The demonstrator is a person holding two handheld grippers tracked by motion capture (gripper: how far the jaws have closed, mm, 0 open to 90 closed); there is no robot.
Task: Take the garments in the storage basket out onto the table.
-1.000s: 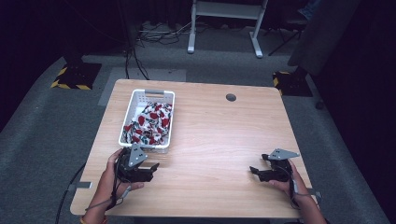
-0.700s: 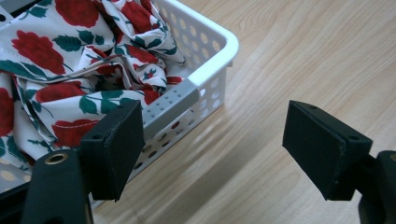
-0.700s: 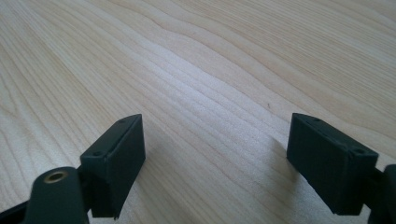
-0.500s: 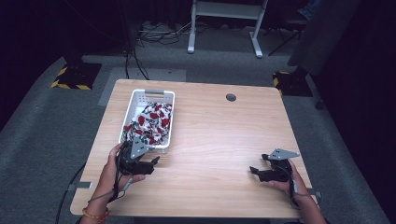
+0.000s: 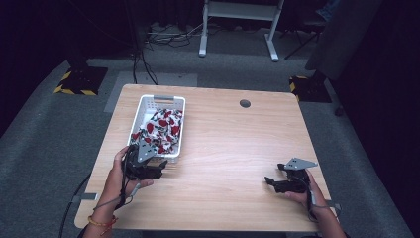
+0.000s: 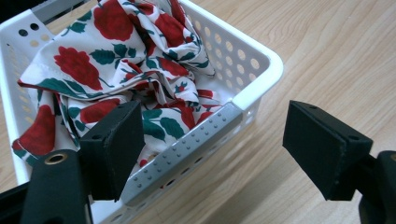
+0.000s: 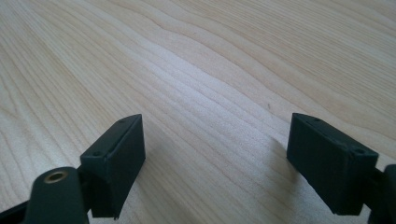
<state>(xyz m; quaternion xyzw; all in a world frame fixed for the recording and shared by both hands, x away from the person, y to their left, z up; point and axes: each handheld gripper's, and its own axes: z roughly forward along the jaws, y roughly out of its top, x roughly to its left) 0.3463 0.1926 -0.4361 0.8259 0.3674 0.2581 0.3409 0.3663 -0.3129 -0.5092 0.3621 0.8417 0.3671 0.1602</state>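
The white basket is the landmark, standing toward the left side of the wooden table, and the rose-printed cloth lies crumpled inside it, heaped toward its near end. The left gripper hovers just at the basket's near rim with its jaws spread wide and nothing between them; in the left gripper view one jaw sits over the grey handle strip. The cloth looks light, soft and limp, so it will probably sag and trail when lifted; a raised fold near the top of the heap seems the best place to pinch. The basket's walls hem it in, so lifting straight up is safest. Right of the basket bare tabletop offers ample room, and the right gripper rests well apart there, jaws wide and empty.
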